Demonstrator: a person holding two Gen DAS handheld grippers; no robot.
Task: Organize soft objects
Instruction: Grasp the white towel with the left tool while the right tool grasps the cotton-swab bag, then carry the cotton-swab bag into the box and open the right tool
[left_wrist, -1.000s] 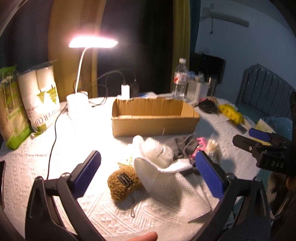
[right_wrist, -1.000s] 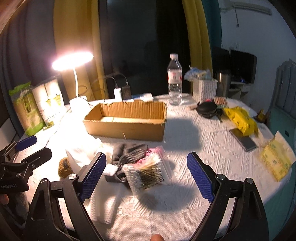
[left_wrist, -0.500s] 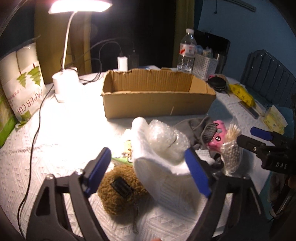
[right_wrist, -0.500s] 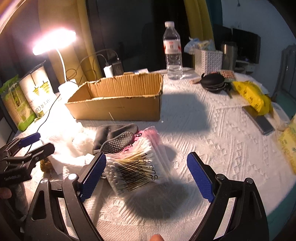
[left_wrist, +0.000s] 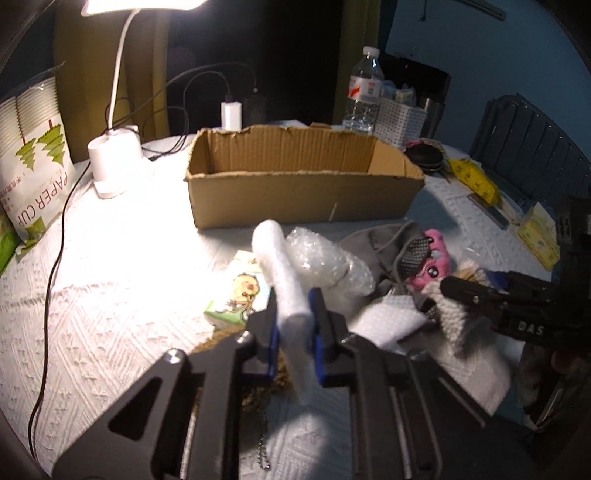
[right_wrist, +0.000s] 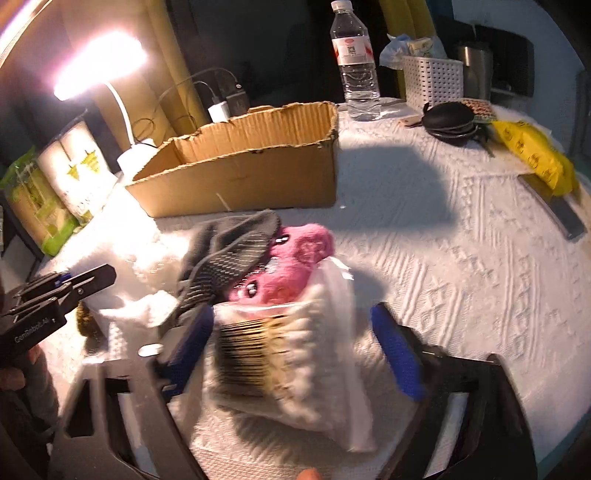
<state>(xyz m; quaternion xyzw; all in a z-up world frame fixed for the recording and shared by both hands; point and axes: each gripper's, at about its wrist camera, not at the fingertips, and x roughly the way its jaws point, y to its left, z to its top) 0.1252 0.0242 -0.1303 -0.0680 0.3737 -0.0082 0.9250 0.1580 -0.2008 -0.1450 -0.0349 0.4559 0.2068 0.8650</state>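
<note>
**Desk:** What is in hand at the cardboard box (left_wrist: 303, 192)?

**Caption writer:** The pick-up step. In front of the box, the left gripper (left_wrist: 295, 332) has its blue pads clenched on the lower end of a white foam roll (left_wrist: 280, 273), which rises tilted from the jaws toward the box. Beside it the right gripper (right_wrist: 295, 354) straddles a clear bag of cotton swabs (right_wrist: 280, 362), jaws spread wide with the bag between them; the picture is smeared there, so whether a pad touches the bag is hard to say.

**Desk:** And the rest of the pile?

**Caption writer:** All in front of the box on the white cloth: bubble wrap (left_wrist: 325, 262) just beside the roll, a grey sock with a dotted sole (right_wrist: 229, 251) lying over a pink plush toy (right_wrist: 291, 258), a brown fuzzy toy (left_wrist: 280, 369) mostly hidden under the left gripper, and a small cartoon-printed packet (left_wrist: 240, 295).

**Desk:** Anything in the box?

**Caption writer:** No items show inside; only its bare inner walls are in view, and the floor is out of sight.

**Desk:** Next move?

**Caption writer:** Likely lifting the roll clear of the bubble wrap, carrying it over the near wall and releasing it inside, while the right jaws need to shut on the bag.
</note>
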